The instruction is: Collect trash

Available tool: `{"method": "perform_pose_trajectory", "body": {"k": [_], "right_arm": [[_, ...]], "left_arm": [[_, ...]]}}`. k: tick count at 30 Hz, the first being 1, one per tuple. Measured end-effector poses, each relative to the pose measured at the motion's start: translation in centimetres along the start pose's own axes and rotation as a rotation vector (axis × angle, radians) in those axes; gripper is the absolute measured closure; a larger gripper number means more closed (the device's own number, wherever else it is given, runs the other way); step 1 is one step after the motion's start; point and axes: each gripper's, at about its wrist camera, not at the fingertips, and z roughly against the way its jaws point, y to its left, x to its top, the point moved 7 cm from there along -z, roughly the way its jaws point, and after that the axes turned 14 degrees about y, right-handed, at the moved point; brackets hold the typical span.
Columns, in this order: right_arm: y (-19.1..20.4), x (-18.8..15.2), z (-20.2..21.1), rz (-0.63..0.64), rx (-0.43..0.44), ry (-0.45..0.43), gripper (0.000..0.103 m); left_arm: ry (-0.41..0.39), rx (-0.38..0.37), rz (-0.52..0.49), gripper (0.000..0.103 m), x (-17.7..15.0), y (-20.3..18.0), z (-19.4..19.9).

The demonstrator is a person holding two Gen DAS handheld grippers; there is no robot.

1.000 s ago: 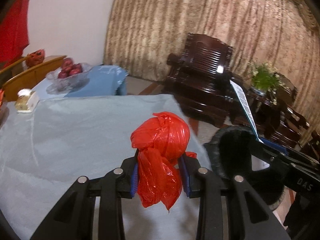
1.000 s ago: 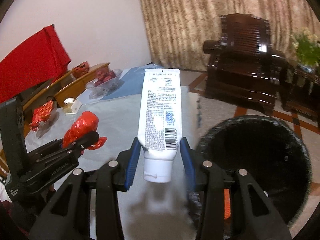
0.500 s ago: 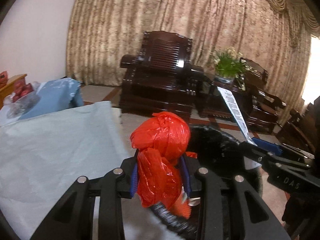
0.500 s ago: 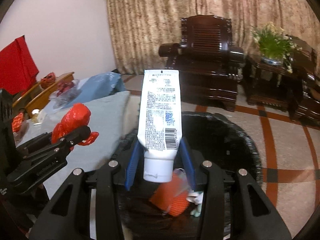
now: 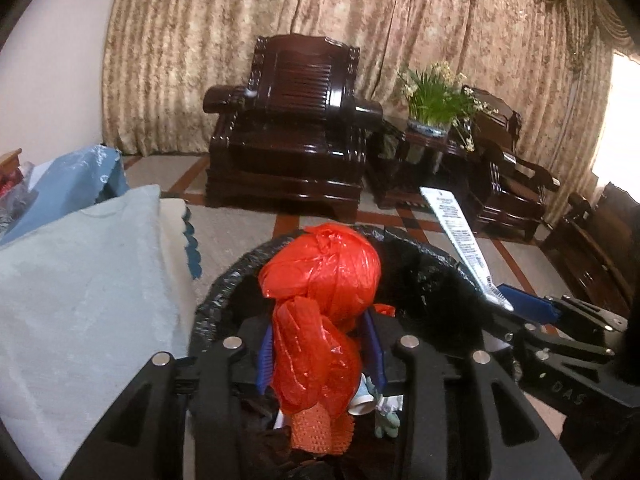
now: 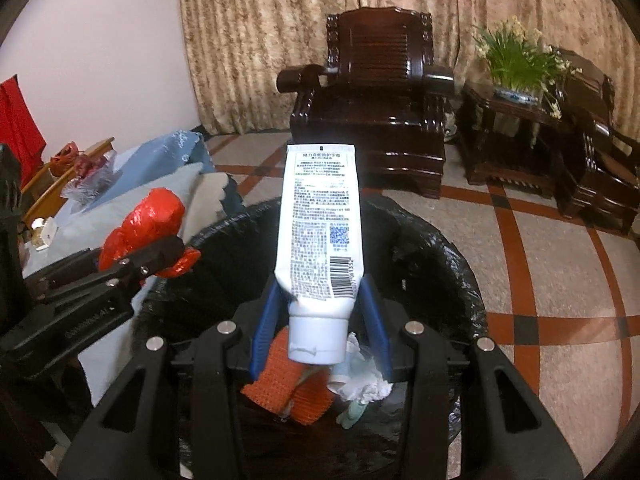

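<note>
A crumpled red plastic bag point(image 5: 320, 280) stands between the blue pads of my left gripper point(image 5: 320, 344). The jaws are opening, but the pads still touch the bag. It hangs over the black-lined trash bin point(image 5: 432, 280). My right gripper point(image 6: 320, 320) is shut on the cap end of a white printed tube point(image 6: 320, 224), also above the bin point(image 6: 440, 264). Orange mesh point(image 6: 280, 384) and crumpled tissue point(image 6: 360, 384) lie inside the bin. The right wrist view shows the left gripper point(image 6: 160, 256) with the red bag point(image 6: 148, 220) at the bin's left rim.
A table under a pale grey cloth point(image 5: 80, 300) borders the bin on the left. Behind the bin are tiled floor point(image 6: 540, 264), a dark wooden armchair point(image 5: 288, 128) and a side table with a potted plant point(image 5: 432, 104). A fruit bowl point(image 6: 88, 172) sits far left.
Both grippers swung from above the table to above the bin and dropped a little. The left jaws have spread slightly around the red bag. The tube stays gripped.
</note>
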Motion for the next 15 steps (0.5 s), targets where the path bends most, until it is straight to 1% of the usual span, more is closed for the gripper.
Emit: {"method": "perform_pose_trajectory", "body": {"k": [1,2,3,4,5,6,7,9,10,11,15], "right_arm": [[-0.3,-0.1,-0.4,-0.004,-0.007,0.008,0.063],[-0.6,-0.2,-0.7,-0.009,-0.014,0.013,0.056],[-0.8,-0.2,-1.0,-0.012,-0.02,0.02,0.047],[-1.1,-0.4,-1.2,-0.019,-0.027,0.022,0.045],[-1.4,-0.7,-1.3,-0.027,-0.034,0.022,0.043],[-1.5,-0.8,-1.4,-0.031,-0.038,0.024,0.038],[-1.8,-1.0,-1.4,-0.038,-0.044,0.026,0.035],[-2.3,-1.3,-1.2,-0.059,-0.048,0.022,0.024],[-2.4,-1.4,-1.0,-0.063,-0.048,0.021,0.021],[-2.6,-1.5,-0.8,-0.068,-0.05,0.019,0.015],[-2.7,-1.6,0.4,-0.078,-0.035,0.01,0.009]], "left_arm": [[0.007,-0.006,-0.002,0.064,0.0,-0.1,-0.3],[0.011,-0.011,-0.003,0.061,0.0,-0.1,-0.5],[0.017,-0.018,-0.003,0.054,0.0,-0.1,-0.7],[0.023,-0.026,-0.002,0.049,0.1,0.0,-0.7],[0.026,-0.032,0.002,0.041,0.1,0.1,-0.8],[0.028,-0.037,0.008,0.038,0.0,0.2,-0.7],[0.031,-0.047,0.012,0.037,-0.1,0.3,-0.7],[0.035,-0.061,0.016,0.028,-0.3,0.5,-0.4],[0.033,-0.061,0.017,0.026,-0.3,0.6,-0.3],[0.029,-0.059,0.016,0.024,-0.4,0.6,0.0],[0.018,-0.061,0.013,0.019,-0.4,0.7,1.4]]}}
